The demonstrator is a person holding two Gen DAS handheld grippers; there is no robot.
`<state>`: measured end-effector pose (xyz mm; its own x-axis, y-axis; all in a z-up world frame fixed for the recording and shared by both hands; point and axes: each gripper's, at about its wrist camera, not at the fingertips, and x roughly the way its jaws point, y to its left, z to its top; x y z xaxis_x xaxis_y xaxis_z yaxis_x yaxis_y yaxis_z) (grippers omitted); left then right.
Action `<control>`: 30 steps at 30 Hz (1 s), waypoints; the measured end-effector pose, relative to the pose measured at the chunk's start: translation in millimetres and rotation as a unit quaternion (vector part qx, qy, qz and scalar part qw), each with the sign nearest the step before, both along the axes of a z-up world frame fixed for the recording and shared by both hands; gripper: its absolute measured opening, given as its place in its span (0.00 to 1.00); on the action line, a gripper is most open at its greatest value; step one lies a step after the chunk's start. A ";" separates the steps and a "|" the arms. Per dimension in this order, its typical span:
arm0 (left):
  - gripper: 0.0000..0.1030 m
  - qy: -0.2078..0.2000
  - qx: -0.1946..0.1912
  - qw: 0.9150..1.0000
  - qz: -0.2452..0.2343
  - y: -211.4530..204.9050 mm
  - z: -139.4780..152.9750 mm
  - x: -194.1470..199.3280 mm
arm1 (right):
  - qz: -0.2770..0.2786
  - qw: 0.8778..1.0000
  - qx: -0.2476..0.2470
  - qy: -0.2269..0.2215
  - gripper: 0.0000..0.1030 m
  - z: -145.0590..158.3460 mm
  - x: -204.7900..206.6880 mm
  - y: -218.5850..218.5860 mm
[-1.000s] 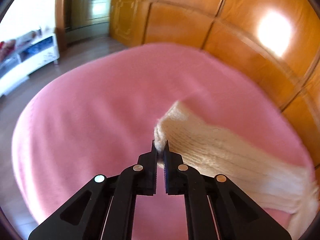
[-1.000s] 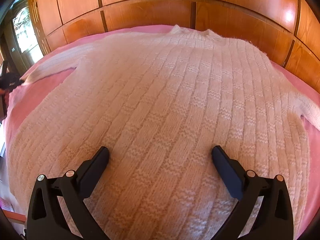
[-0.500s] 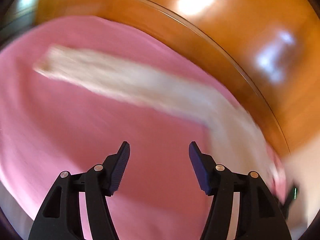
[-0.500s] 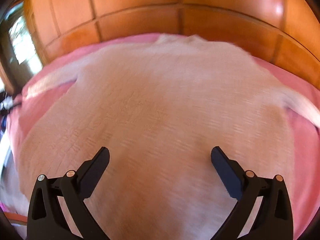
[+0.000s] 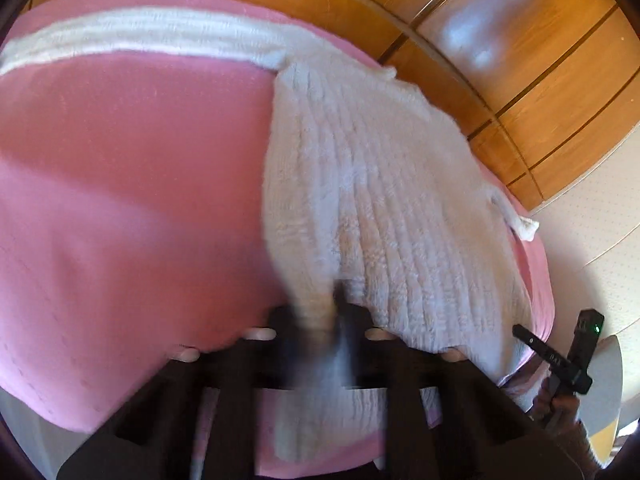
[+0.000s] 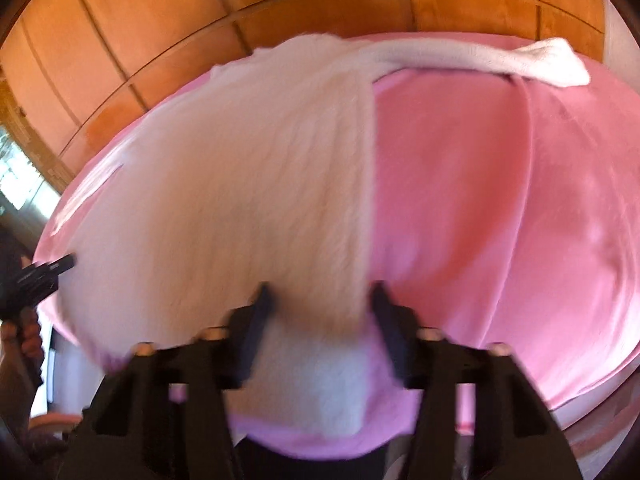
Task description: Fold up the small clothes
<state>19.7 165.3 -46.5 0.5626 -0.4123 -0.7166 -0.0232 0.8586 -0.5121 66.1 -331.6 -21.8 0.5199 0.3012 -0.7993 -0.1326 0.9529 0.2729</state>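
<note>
A cream knitted sweater (image 5: 380,180) lies spread flat on a pink bedcover (image 5: 120,180), its left sleeve (image 5: 140,36) stretched out sideways. My left gripper (image 5: 320,320), blurred, is at the sweater's near left hem corner, jaws shut with a pinch of the knit between them. In the right wrist view the sweater (image 6: 240,180) fills the left half, and its other sleeve (image 6: 520,60) lies along the far edge. My right gripper (image 6: 320,304) sits over the near right hem corner. Its jaws are closing but stand apart, with the hem between them.
A wooden panelled wall (image 5: 520,60) runs close behind the bed. Bare pink cover (image 6: 500,200) lies to the right of the sweater. A hand (image 5: 560,404) holding the other gripper shows at the lower right of the left view. The bed's near edge drops away below both grippers.
My left gripper let go of the sleeve cuff, opened, swung over to the sweater's hem corner and shut there. My right gripper slid right to the sweater's side edge and its jaws narrowed.
</note>
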 end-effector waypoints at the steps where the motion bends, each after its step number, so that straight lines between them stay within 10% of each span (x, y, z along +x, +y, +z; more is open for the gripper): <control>1: 0.07 -0.003 0.003 1.000 0.001 -1.1 1.3 -3.4 | 0.006 1.000 -0.009 -0.004 0.06 1.6 -3.6 5.3; 10: 0.06 0.026 0.059 0.998 0.016 -1.4 10.0 -21.3 | 0.026 0.999 0.037 0.008 0.06 25.9 -18.5 -17.6; 14: 0.53 0.008 0.118 0.992 0.045 -5.3 29.4 -15.8 | 0.013 0.998 0.063 0.024 0.17 15.6 -8.9 -27.0; 17: 0.55 -0.024 0.128 0.990 0.060 -5.0 48.2 -2.3 | -0.035 0.996 0.076 -0.002 0.58 25.8 -3.4 -53.3; 30: 0.55 -0.073 0.133 0.986 -0.064 -151.4 34.6 140.2 | -0.322 0.940 0.100 -0.057 0.51 38.7 113.2 -245.6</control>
<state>159.9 13.9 -11.8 0.6236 -0.2959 -0.7236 0.1527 0.9539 -0.2584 179.3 -577.2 16.9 0.7241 0.0328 -0.6890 0.4154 0.7767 0.4735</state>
